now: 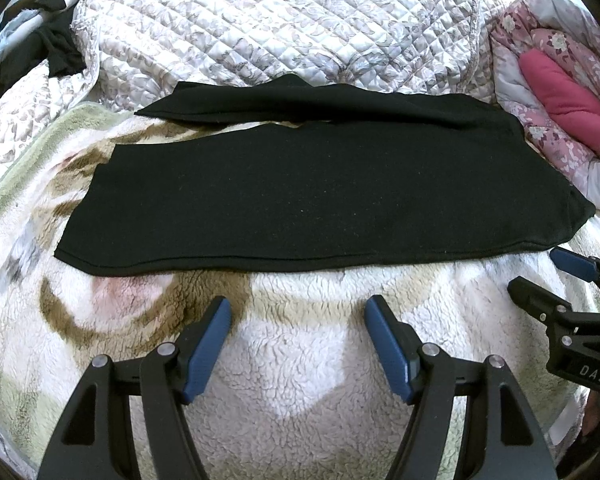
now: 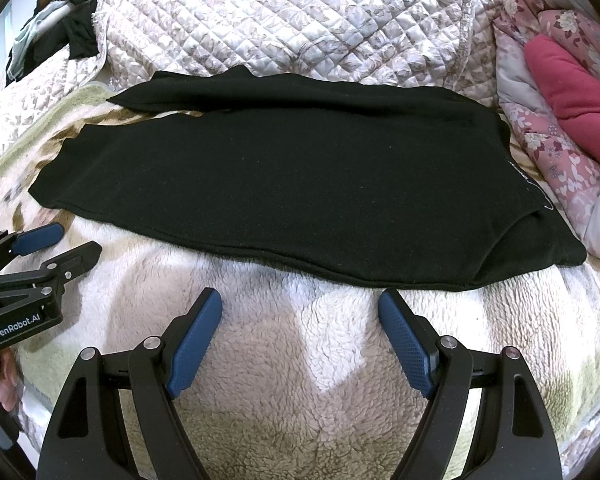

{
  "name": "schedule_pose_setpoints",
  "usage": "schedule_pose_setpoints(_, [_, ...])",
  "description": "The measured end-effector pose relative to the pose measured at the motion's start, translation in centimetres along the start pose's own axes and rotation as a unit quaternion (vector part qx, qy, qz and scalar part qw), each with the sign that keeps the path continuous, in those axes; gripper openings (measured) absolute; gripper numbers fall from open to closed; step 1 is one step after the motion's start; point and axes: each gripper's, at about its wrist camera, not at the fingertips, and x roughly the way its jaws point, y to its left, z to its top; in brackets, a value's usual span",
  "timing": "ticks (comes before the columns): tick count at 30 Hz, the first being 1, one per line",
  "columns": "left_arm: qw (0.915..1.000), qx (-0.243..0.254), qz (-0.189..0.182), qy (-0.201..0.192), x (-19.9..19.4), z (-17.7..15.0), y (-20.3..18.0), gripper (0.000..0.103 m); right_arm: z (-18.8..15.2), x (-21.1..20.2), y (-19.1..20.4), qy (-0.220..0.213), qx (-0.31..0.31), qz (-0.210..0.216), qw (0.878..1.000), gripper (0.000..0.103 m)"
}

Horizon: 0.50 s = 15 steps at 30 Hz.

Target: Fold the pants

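- pants (image 1: 300, 192) (image 2: 284, 184), black, lie flat and spread on a fluffy blanket (image 1: 300, 360) (image 2: 300, 360) with a brown and green pattern, on a bed.
- the two legs lie one beside the other, with a thin gap between them at the far left; the far leg is a little wrinkled.
- left gripper (image 1: 298, 312) (image 2: 56, 244) is over the blanket, just before the near edge of the pants, not touching them. its blue fingers (image 1: 208, 344) stand wide apart and hold nothing.
- right gripper (image 2: 300, 304) (image 1: 548, 272) is near the right part of the same edge. its fingers (image 2: 408, 344) are also spread wide, with nothing between them.
- in each wrist view the other gripper shows at the side, low over the blanket, its fingers parted.
- behind the pants a quilted cover (image 1: 280, 20) (image 2: 300, 20) with a pale leaf print rises up.
- at the right is a pink flowered quilt (image 1: 556, 120) (image 2: 552, 140) with a dark pink cloth (image 1: 560, 88) (image 2: 572, 84) in its folds.
- at the far left some dark clothes (image 1: 60, 44) (image 2: 76, 32) lie in a heap.
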Motion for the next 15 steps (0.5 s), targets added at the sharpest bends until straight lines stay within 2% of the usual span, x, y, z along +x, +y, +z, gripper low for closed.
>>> schedule_pose_setpoints(15, [1.0000, 0.001, 0.001, -0.001, -0.5, 0.7, -1.1, 0.072, 0.0, 0.0, 0.1, -0.001, -0.001, -0.001, 1.000, 0.080])
